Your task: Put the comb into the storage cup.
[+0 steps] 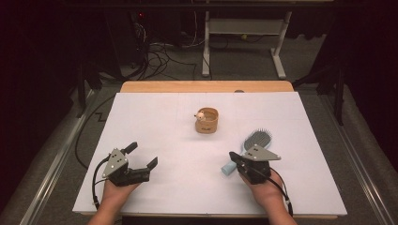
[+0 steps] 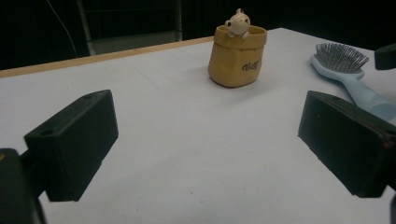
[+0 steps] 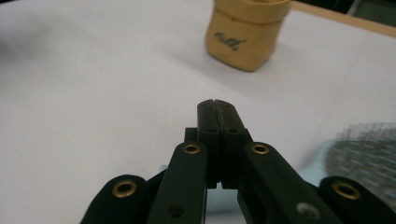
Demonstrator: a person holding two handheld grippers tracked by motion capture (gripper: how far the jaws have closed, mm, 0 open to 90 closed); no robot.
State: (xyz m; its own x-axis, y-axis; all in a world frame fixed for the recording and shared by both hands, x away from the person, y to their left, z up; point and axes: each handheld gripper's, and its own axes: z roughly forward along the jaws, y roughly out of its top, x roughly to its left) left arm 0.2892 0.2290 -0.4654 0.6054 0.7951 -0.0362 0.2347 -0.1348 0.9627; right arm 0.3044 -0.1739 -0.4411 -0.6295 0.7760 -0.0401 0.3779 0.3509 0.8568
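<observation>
two grippers low over a white table

we see a smooth white sheet (image 1: 187, 187) covering a wooden table (image 1: 206, 86), its pale edge showing at the far side. near the middle stands a small tan pot (image 1: 207, 120) shaped like a rolled-down sack, with dark lettering on its side and a little cream animal figure (image 2: 237, 23) peeking over its rim. right of it lies a light blue hairbrush (image 1: 248, 147) with a grey bristled oval head. our left gripper (image 1: 141, 155) rests near the front left, its blocky black jaws spread wide and empty. our right gripper (image 1: 232, 155) lies over the brush handle, jaws pressed together on nothing. cables sprawl on the grey floor (image 1: 234, 65) beyond.
</observation>
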